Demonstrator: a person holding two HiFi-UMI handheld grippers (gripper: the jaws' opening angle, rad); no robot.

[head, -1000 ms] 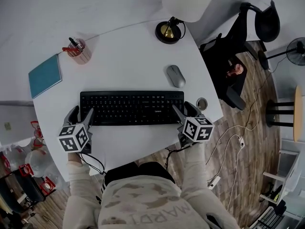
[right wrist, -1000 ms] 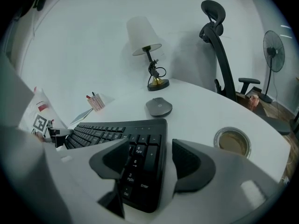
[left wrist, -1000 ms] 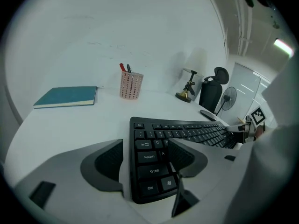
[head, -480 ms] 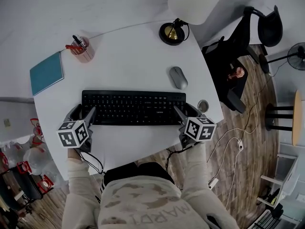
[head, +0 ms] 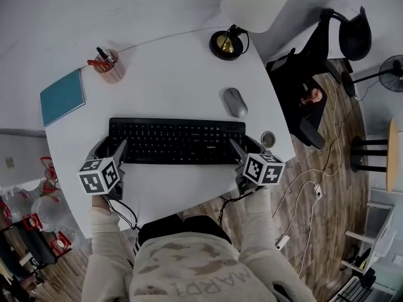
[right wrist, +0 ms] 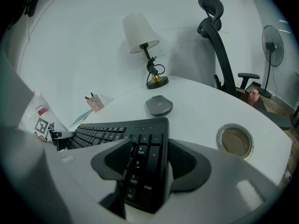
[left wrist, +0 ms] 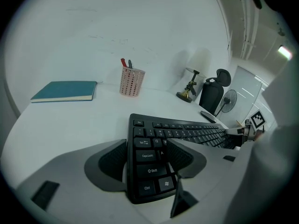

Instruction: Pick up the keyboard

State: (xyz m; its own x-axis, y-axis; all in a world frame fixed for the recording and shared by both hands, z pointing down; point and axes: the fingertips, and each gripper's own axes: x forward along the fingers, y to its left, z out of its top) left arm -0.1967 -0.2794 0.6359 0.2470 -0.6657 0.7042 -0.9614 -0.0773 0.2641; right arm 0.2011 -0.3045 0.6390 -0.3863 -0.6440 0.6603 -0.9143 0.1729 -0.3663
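1. We judge the step in hand to be the grasp itself: both tools are at the keyboard (head: 176, 141), which lies flat on the table (head: 170, 80), not yet lifted.
2. The left gripper (head: 111, 146) has its jaws spread and closing. The keyboard's left end sits between them, with one pad just outside the end edge and the other above the first columns of keys. We see a thin gap beside the outer pad, so we read no firm pinch here.
3. The right gripper (head: 244, 145) also has its jaws spread wide, straddling the keyboard's right end. One pad hangs over the number keys and the other stands just beside the end edge. Again we cannot see the pads pressing.
4. From either gripper, the rest of the keyboard runs away toward the other gripper, and both tools tilt downward onto its near corners.
5. The next move, as we judge it, calls for both pairs of jaws to finish closing until the pads bite. Both ends should then rise together and level, or the keyboard could twist or slip out of one side.
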